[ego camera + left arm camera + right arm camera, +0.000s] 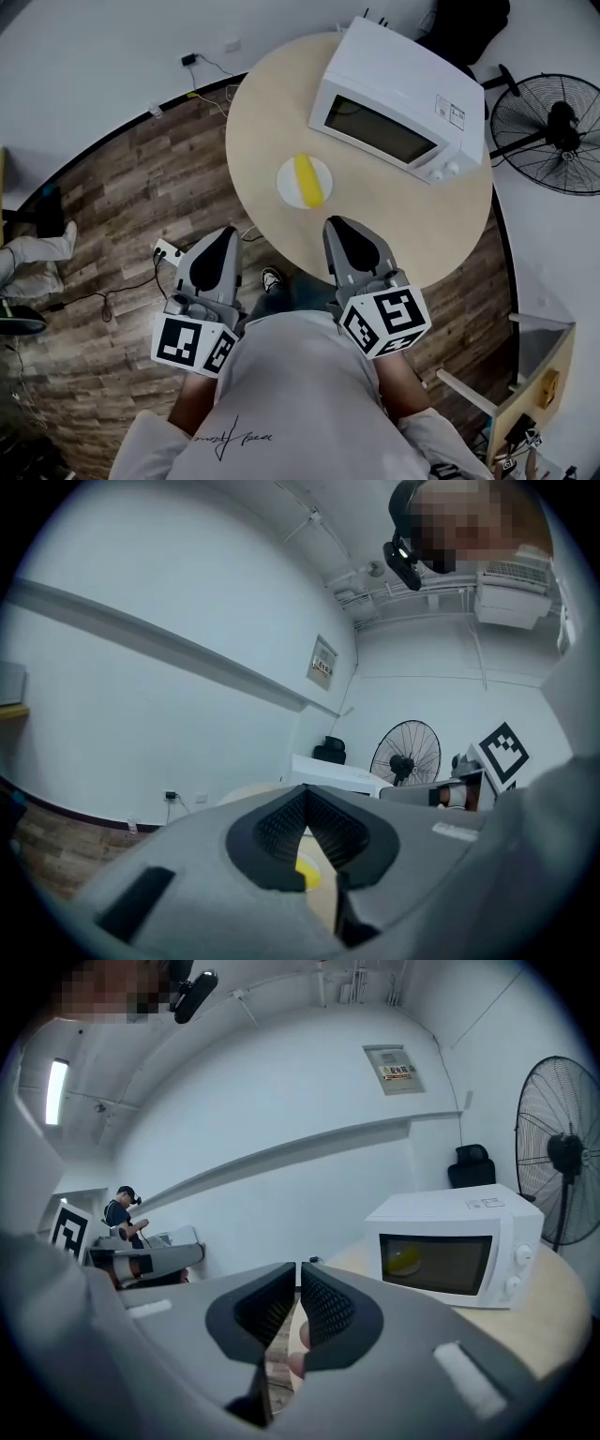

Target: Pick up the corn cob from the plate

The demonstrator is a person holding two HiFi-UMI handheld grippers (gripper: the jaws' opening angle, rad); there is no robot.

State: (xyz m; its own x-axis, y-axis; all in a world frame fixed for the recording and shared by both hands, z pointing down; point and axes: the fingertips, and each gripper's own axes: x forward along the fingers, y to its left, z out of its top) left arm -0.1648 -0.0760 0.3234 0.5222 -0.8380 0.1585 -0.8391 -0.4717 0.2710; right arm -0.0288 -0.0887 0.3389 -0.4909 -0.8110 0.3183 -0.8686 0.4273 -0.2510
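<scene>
Corn cob (307, 180) lies across a white plate (287, 178) on the round table (272, 103), just in front of the microwave (398, 94), so it is open to a reach from the near edge. Both tools sit at that edge pointing toward it, the left gripper (225, 236) off the table and the right gripper (337, 227) just over its rim. Each has its jaws together and empty, likely because the approach has not begun.

Left gripper (225, 234): held just off the near-left edge of the table (450, 225), jaws together, nothing between them. Right gripper (336, 225): tips over the table's near edge, jaws closed, empty. Both point forward, slightly downward, close to the torso.
</scene>
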